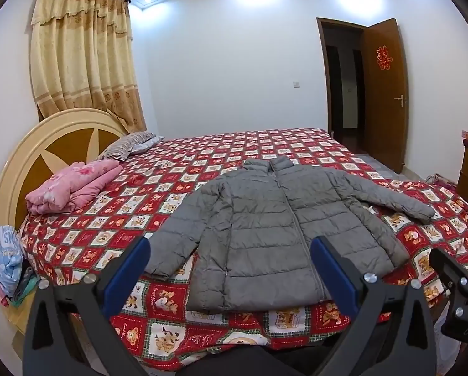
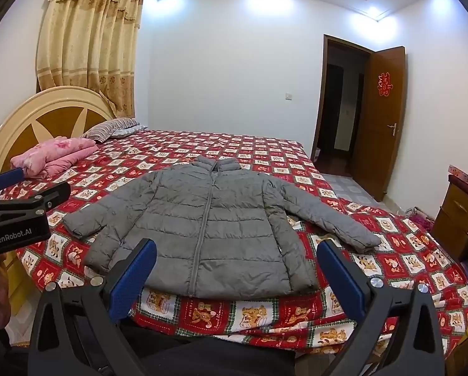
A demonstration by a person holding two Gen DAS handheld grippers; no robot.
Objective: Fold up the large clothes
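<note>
Now, jacket [image 1: 265,228]: flat on bed [image 1: 202,329], zipped.
Left gripper [image 1: 231,269]: jaws wide, empty.
Right gripper [image 2: 237,272]: jaws wide, empty.
Hidden: bed's near edge.

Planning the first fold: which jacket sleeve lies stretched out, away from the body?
The jacket's sleeve on the door side lies stretched out; the headboard-side sleeve stays close against the body.

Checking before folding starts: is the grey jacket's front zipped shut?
Yes, the grey jacket lies flat on the bedspread with its zip closed up to the collar.

Grey puffer jacket [image 1: 265,225] lies spread flat on the patterned bedspread [image 1: 202,163].
</note>
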